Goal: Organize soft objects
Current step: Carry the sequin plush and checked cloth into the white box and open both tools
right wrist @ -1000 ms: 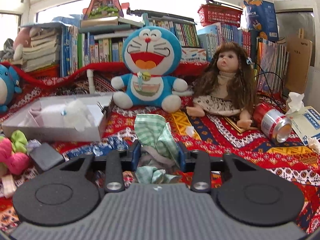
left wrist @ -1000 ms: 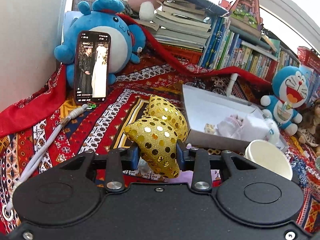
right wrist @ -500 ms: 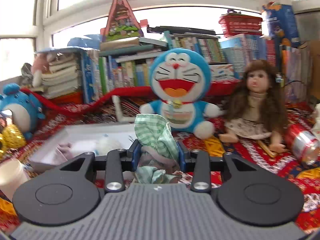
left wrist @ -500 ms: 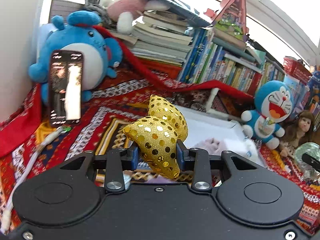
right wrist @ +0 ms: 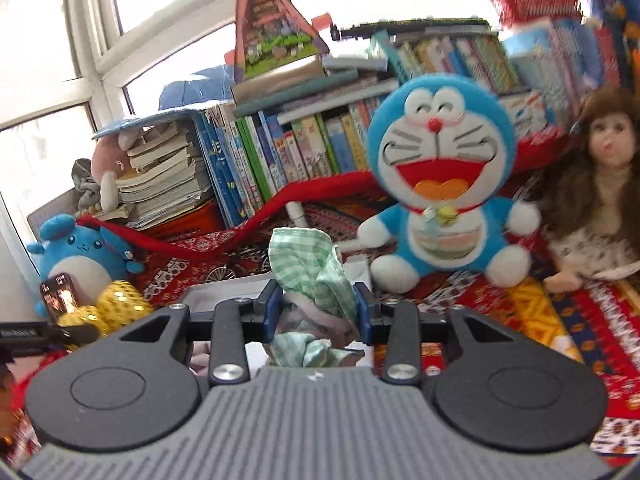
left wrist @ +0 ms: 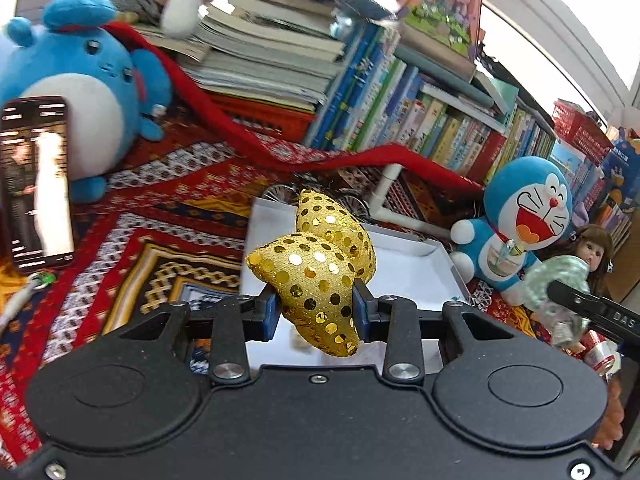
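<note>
1. My left gripper (left wrist: pixel 314 316) is raised above the patterned blanket (left wrist: pixel 168 216) and tilted downward, with the open white box (left wrist: pixel 404 272) directly beyond its fingertips.
2. Its jaws are narrowed onto a gold sequined plush (left wrist: pixel 316 276); both blue pads press the plush's sides, and its two lobes bulge up and away from the fingers.
3. The plush hangs over the near left part of the box, clear of the box floor.
4. My right gripper (right wrist: pixel 318 312) is also held aloft, pointing slightly downward toward the same box (right wrist: pixel 224 290), whose grey rim shows just past the fingers.
5. Its jaws are closed narrowly on a green checked cloth (right wrist: pixel 312 268); the bunched fabric rises above the pads and a fold droops below them.
6. In the left wrist view the right gripper (left wrist: pixel 560 294) shows at the right edge, holding the cloth (left wrist: pixel 556 280) in front of the doll (left wrist: pixel 596 248) and near the Doraemon plush (left wrist: pixel 524 220).
7. In the right wrist view the gold plush (right wrist: pixel 116 304) appears at the far left, near the blue round plush (right wrist: pixel 80 252) and the phone (right wrist: pixel 60 296).
</note>
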{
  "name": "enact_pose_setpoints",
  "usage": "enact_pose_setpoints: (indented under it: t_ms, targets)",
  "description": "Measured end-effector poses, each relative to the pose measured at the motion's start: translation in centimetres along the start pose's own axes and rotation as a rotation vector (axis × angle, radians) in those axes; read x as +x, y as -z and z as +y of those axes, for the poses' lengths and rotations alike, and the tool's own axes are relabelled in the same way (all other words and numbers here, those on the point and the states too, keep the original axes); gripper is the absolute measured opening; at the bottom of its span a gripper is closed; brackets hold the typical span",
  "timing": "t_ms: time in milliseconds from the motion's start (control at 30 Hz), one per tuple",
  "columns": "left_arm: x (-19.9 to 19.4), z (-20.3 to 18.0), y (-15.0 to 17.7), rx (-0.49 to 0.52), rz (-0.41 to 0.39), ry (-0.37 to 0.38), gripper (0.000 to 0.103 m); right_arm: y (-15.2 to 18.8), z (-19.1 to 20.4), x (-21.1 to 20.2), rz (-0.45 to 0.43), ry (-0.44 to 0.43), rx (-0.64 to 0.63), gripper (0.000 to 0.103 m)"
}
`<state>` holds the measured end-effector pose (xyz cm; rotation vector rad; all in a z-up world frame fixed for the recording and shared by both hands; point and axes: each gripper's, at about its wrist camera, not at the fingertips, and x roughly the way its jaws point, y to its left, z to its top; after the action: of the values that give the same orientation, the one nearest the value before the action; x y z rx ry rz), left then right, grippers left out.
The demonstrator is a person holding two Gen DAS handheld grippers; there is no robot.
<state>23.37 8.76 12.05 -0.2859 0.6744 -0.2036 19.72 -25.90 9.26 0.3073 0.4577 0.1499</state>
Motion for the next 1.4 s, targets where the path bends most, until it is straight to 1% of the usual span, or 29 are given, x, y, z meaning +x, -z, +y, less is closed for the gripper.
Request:
enact_pose_setpoints:
  t_ms: [100,200,333,467,567,633,733,833,933,1033,1167,1300,1400]
  targets:
    - [2.1,-0.8,-1.1,-0.015,0.033,0.026,0.034,-0.8,0.0,2.0,0.028,-0.012,0.037,0.043]
    - [4.7,-1.4,-2.2,-0.054,0.084,0.054,0.034,-1.8,0.2,4.2,0.051,-0.025,0.055,0.043]
    - [7.9,-2.5,-3.4,-0.060,0.133,0.042,0.034,-2.7,0.7,7.4,0.083,0.004,0.060,0.043]
    - [10.6,-3.2,-4.5,-0.072,0.192,0.076,0.034,-2.6,1.0,10.4,0.134,0.004,0.072,0.043]
    - [12.4,-3.2,-5.0,-0.088,0.220,0.106,0.034,-2.2,1.2,12.0,0.172,-0.027,0.080,0.043]
    - [13.4,-3.1,-5.1,-0.095,0.235,0.112,0.034,-1.9,1.4,13.0,0.196,-0.043,0.071,0.043]
    - [15.0,-3.0,-4.9,-0.108,0.264,0.106,0.034,-1.5,1.5,14.3,0.222,-0.045,0.070,0.043]
    - [16.3,-3.0,-4.8,-0.114,0.279,0.102,0.034,-1.2,1.6,15.6,0.239,-0.024,0.064,0.043]
    - [17.5,-3.1,-4.8,-0.125,0.291,0.097,0.034,-1.0,1.5,16.7,0.260,-0.029,0.096,0.043]
    - [18.3,-3.4,-4.7,-0.115,0.313,0.091,0.035,-0.7,1.5,17.5,0.280,-0.043,0.115,0.043]
    - [18.9,-3.7,-4.2,-0.095,0.335,0.089,0.035,0.0,1.7,18.3,0.327,-0.022,0.104,0.042]
    - [19.5,-3.6,-3.8,-0.098,0.356,0.085,0.035,0.4,1.7,18.6,0.336,-0.009,0.095,0.041]
    - [19.8,-3.6,-3.7,-0.099,0.362,0.085,0.038,0.4,1.4,18.6,0.339,-0.012,0.104,0.041]
